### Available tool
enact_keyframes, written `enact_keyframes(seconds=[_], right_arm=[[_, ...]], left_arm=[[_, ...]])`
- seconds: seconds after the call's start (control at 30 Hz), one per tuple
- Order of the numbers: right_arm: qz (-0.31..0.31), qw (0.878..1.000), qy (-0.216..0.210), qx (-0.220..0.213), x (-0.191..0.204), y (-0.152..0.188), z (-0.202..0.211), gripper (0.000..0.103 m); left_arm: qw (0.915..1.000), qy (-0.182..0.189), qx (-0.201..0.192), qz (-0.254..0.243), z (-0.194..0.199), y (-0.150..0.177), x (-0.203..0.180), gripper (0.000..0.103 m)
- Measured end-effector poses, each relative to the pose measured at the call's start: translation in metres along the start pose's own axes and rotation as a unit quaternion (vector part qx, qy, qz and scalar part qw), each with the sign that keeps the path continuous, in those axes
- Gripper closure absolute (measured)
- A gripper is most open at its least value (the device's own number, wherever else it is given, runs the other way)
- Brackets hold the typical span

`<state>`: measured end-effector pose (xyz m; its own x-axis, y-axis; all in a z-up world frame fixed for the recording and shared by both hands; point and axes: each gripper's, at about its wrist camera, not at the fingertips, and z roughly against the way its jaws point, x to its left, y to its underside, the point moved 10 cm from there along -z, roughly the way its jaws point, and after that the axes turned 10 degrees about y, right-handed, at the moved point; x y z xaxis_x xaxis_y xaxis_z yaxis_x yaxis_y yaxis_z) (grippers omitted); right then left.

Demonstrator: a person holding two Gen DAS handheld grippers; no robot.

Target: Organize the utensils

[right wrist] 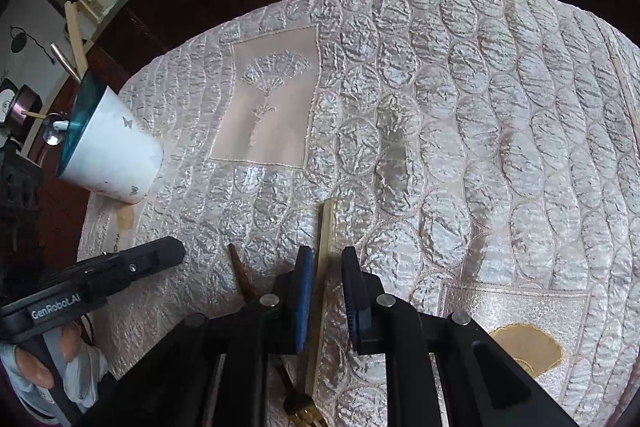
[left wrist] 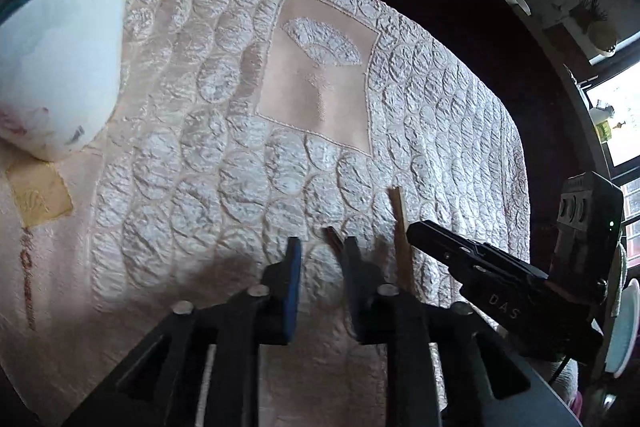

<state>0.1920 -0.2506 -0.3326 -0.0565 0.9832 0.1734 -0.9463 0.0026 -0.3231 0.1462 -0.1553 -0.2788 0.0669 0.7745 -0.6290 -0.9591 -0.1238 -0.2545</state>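
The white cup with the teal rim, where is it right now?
In the right wrist view the white cup stands at the quilted tablecloth's far left edge, utensils poking out of it; the left tool lies nearer the camera, apart from it.

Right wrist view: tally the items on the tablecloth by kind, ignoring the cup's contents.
White cup with teal rim: 1
Pale flat wooden stick: 1
Brown-handled gold fork: 1
Total: 3
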Motion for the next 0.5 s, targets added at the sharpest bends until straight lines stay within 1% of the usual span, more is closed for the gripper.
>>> enact_keyframes(seconds=[0.03, 0.07, 0.2, 0.27, 0.3, 0.33, 0.37, 0.4, 0.5], right_arm=[[-0.001, 1.000, 0.002, 0.000, -0.002, 0.001, 0.001, 0.085], [-0.003, 1.000, 0.003, 0.000, -0.008, 0.004, 0.006, 0.085], [-0.009, 1.000, 0.006, -0.006, -0.024, 0.008, 0.016, 0.084], [-0.014, 1.000, 0.007, -0.009, -0.032, 0.006, 0.020, 0.083], [-0.017, 1.000, 0.007, -0.010, -0.036, 0.006, 0.022, 0.083], [-0.020, 1.000, 0.008, -0.010, -0.038, 0.005, 0.022, 0.083], [-0.022, 1.000, 0.007, -0.010, -0.040, 0.004, 0.023, 0.083], [-0.022, 1.000, 0.005, -0.010, -0.041, 0.004, 0.023, 0.083], [-0.015, 1.000, 0.000, -0.009, -0.033, 0.004, 0.023, 0.083]], left_arm=[[1.0000, 0.003, 0.002, 0.009, -0.006, 0.001, -0.003, 0.055], [0.9999, 0.003, 0.002, 0.012, -0.008, 0.003, -0.004, 0.053], [0.9998, -0.015, 0.004, 0.015, -0.024, 0.002, -0.008, 0.055], [0.9996, -0.029, 0.003, 0.004, -0.031, 0.001, -0.012, 0.055], [0.9992, -0.038, 0.001, -0.009, -0.035, 0.000, -0.016, 0.059], [0.9989, -0.042, 0.003, -0.017, -0.039, 0.000, -0.019, 0.065], [0.9984, -0.049, 0.007, -0.026, -0.042, 0.001, -0.020, 0.083], [0.9978, -0.054, 0.015, -0.035, -0.045, 0.004, -0.021, 0.088], [0.9969, -0.047, 0.015, -0.061, -0.043, 0.009, -0.023, 0.090]])
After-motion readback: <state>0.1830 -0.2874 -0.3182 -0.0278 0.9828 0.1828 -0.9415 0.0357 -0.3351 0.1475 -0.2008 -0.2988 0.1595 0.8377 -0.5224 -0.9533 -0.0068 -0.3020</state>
